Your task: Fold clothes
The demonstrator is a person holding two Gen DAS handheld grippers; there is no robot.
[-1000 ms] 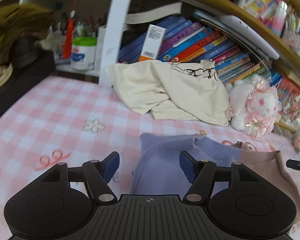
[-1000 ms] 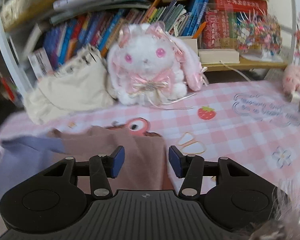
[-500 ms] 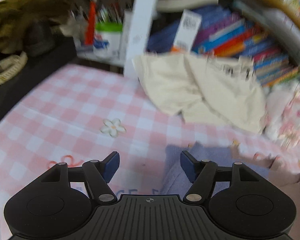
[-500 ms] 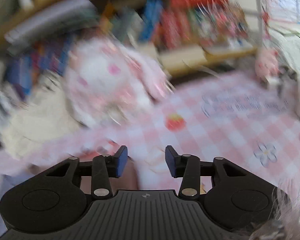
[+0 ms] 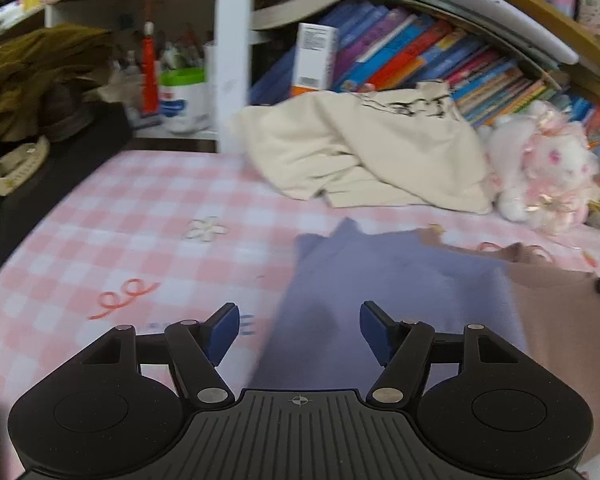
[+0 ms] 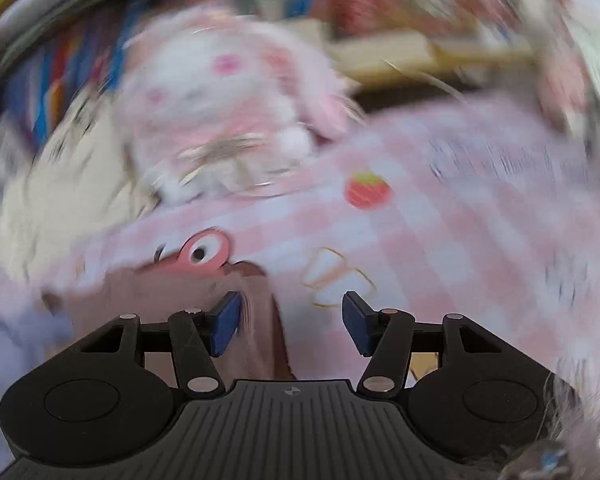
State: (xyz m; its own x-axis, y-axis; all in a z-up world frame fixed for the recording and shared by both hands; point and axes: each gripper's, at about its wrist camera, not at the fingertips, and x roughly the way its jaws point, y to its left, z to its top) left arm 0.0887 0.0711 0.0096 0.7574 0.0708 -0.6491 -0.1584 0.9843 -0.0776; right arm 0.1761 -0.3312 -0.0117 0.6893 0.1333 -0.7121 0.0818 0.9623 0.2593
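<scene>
A lavender garment (image 5: 384,292) lies flat on the pink checked tablecloth (image 5: 140,220), with a mauve-brown garment (image 5: 564,328) joined to it on the right. My left gripper (image 5: 300,332) stands open low over the lavender cloth's left edge, and its pads press on nothing. In the blurred right wrist view the brown garment (image 6: 188,300) reaches in from the left. Its right edge runs between the fingers of my right gripper (image 6: 290,326), close to the left pad. Those jaws are opening, with no pad pressing the cloth. A crumpled cream garment (image 5: 372,152) lies at the back.
A white and pink plush rabbit (image 5: 540,176) sits at the back right, beside the cream garment. Behind are shelves of books (image 5: 420,60), a white shelf post (image 5: 232,52) and a green-lidded tub (image 5: 184,100). An olive cloth heap (image 5: 32,68) lies off the table's left edge.
The left gripper swung left off the lavender cloth, then back over its left edge. The right gripper's jaws narrowed, then widened; it rolled and sank toward the brown garment's right edge.
</scene>
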